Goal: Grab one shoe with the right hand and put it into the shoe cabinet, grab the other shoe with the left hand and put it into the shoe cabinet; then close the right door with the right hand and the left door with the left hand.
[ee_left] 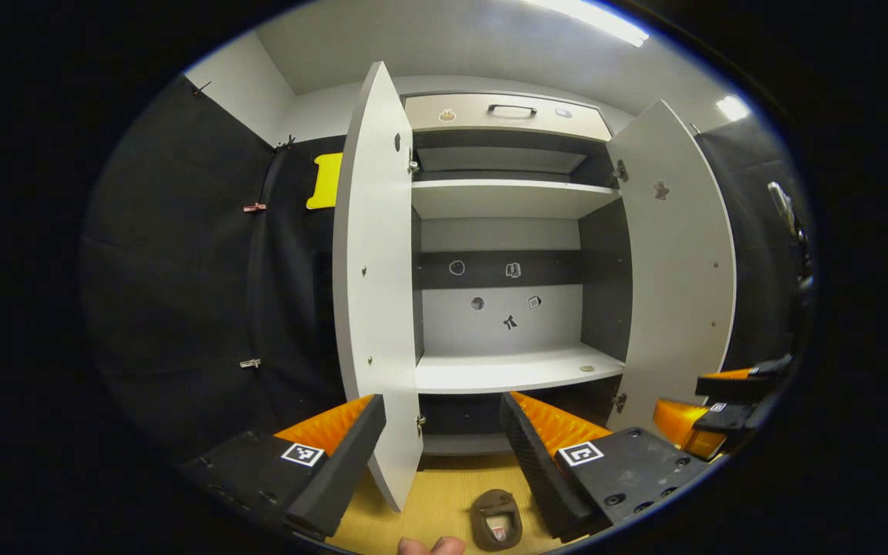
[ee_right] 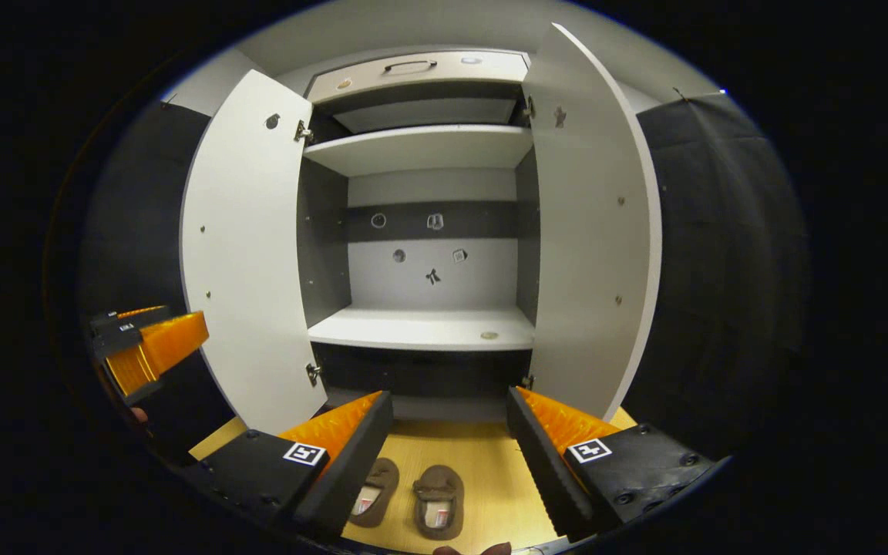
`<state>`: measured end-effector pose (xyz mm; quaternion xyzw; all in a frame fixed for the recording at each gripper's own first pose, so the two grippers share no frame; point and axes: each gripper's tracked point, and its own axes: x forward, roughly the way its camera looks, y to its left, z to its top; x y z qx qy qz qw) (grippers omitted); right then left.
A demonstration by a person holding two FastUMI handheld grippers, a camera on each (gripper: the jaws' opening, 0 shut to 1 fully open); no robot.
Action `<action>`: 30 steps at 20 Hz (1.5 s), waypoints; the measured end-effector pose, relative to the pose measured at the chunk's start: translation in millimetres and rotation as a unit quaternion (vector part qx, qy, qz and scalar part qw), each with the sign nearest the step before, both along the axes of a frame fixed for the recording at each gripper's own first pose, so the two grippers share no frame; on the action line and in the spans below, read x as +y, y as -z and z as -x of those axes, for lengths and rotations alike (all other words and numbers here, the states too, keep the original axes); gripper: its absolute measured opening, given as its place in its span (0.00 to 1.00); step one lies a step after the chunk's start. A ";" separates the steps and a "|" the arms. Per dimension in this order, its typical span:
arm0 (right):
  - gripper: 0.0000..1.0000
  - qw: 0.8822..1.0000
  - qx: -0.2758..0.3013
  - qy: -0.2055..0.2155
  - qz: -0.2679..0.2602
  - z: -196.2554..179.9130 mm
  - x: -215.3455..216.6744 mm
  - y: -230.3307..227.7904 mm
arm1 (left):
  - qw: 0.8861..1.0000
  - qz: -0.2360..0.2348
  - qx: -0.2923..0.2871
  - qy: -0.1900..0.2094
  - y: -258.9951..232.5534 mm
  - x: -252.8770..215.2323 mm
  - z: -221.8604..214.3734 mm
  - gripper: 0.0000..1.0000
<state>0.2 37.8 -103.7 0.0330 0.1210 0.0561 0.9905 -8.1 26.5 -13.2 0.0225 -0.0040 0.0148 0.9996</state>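
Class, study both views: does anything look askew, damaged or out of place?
Nothing stands out. The two shoes lie side by side on the floor before the shoe cabinet, both doors hang open and undamaged, and the left gripper and right gripper are open.

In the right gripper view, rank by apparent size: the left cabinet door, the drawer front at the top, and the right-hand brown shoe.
1. White left cabinet door, open, clearly largest.
2. Beige drawer front with a dark handle.
3. Right-hand brown shoe on the wooden floor, smallest, though it lies nearer the camera, which inflates it.
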 end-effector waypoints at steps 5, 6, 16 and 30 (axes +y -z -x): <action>0.99 0.994 0.106 -0.034 -0.001 7.9 15.7 106.1 | 1.000 -0.006 0.013 -0.009 12.4 7.8 0.0 0.95; 1.00 0.991 0.124 -0.043 0.000 10.9 19.2 123.2 | 1.000 -0.006 0.017 -0.010 15.5 8.4 0.1 0.95; 0.97 0.962 0.259 -0.078 -0.033 13.5 51.7 252.3 | 0.999 -0.019 0.043 -0.023 34.6 21.2 -2.4 0.94; 0.55 0.949 0.314 -0.013 -0.034 -50.2 60.3 361.8 | 0.995 -0.049 0.076 -0.052 55.0 63.2 -17.6 0.92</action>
